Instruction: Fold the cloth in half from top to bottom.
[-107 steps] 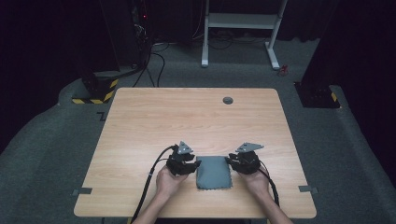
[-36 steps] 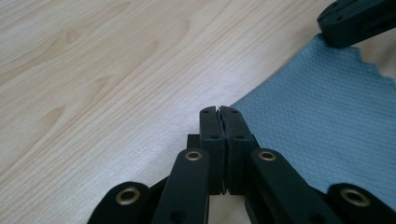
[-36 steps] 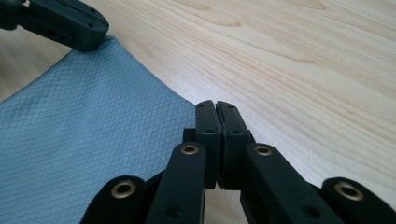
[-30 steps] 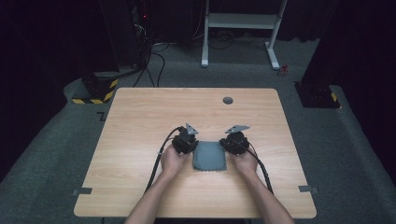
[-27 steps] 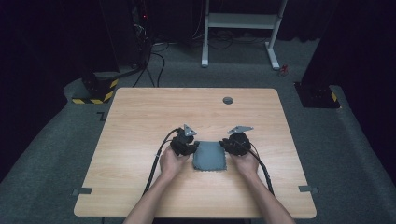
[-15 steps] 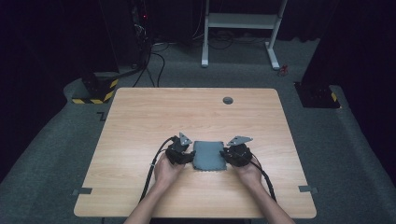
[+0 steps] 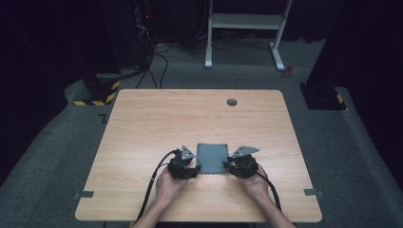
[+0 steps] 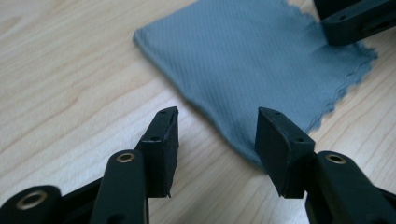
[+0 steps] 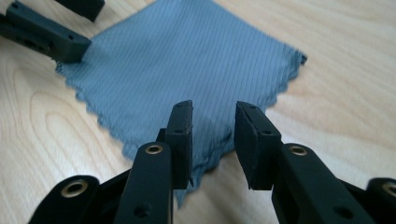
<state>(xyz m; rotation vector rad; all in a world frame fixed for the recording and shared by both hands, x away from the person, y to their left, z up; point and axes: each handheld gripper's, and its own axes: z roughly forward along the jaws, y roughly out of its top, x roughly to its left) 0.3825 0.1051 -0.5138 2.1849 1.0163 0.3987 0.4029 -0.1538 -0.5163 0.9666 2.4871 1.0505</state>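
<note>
A grey-blue cloth (image 7: 211,158) lies flat on the wooden table (image 7: 190,118), a neat rectangle with a wavy near edge. My left gripper (image 7: 194,169) stands open at its near left corner; in the left gripper view the jaws straddle the cloth's (image 8: 243,60) side edge just above the wood, left gripper (image 8: 217,123) holding nothing. My right gripper (image 7: 228,166) is at the near right corner. In the right gripper view the right gripper (image 9: 214,121) hovers open, with a narrower gap, over the cloth's (image 9: 187,65) corner. Each view shows the other gripper's jaw across the cloth.
A round dark grommet (image 7: 231,101) sits near the table's far edge. Grey tape tabs (image 7: 83,194) mark the front corners. Black cables (image 7: 154,178) trail from both grippers toward the person. Bare wood stretches beyond the cloth.
The cloth now lies farther from the front edge than 3.6 s ago. Over the last second both grippers drew back from the cloth's sides to its near corners.
</note>
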